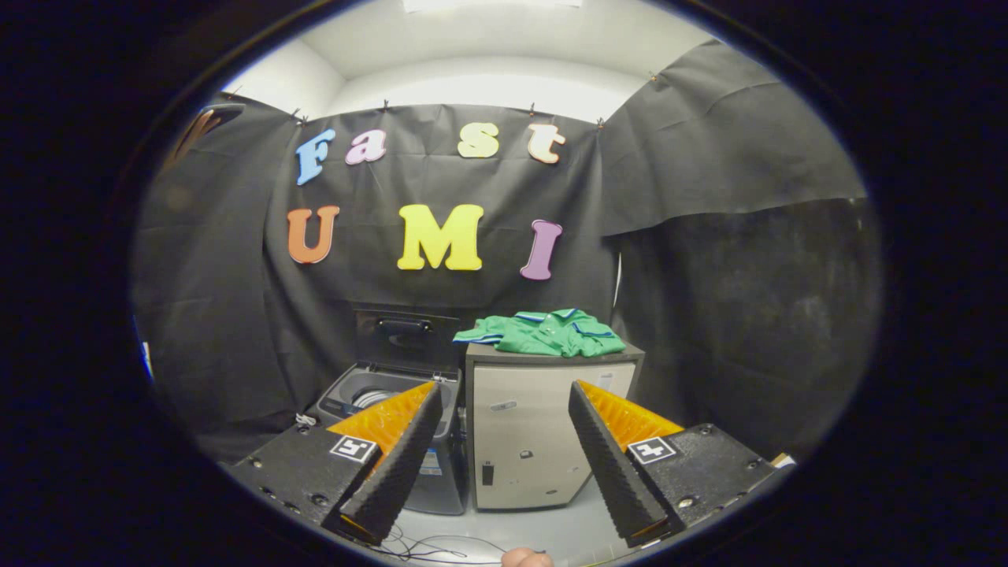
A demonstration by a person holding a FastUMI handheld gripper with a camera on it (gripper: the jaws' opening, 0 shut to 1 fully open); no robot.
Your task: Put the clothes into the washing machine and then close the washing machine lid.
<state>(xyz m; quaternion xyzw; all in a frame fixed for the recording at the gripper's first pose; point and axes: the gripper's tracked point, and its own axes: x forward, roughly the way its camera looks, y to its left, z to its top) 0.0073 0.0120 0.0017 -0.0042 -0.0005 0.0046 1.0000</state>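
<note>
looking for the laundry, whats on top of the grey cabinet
A green shirt lies on the cabinet; anything beneath it is covered. The open claw holds nothing.

A small booth is draped on three sides in black cloth (441, 189), which is clipped along its top edge. Above it, white wall and a brightly lit white ceiling (472, 47) are seen. A pale cabinet (528, 441) is placed on a light grey floor (551, 531), where thin cables (425, 547) are strewn.

A pale cabinet (529, 441) with a dark top stands on the light floor (551, 531); thin cables (429, 546) trail across the floor.
</note>
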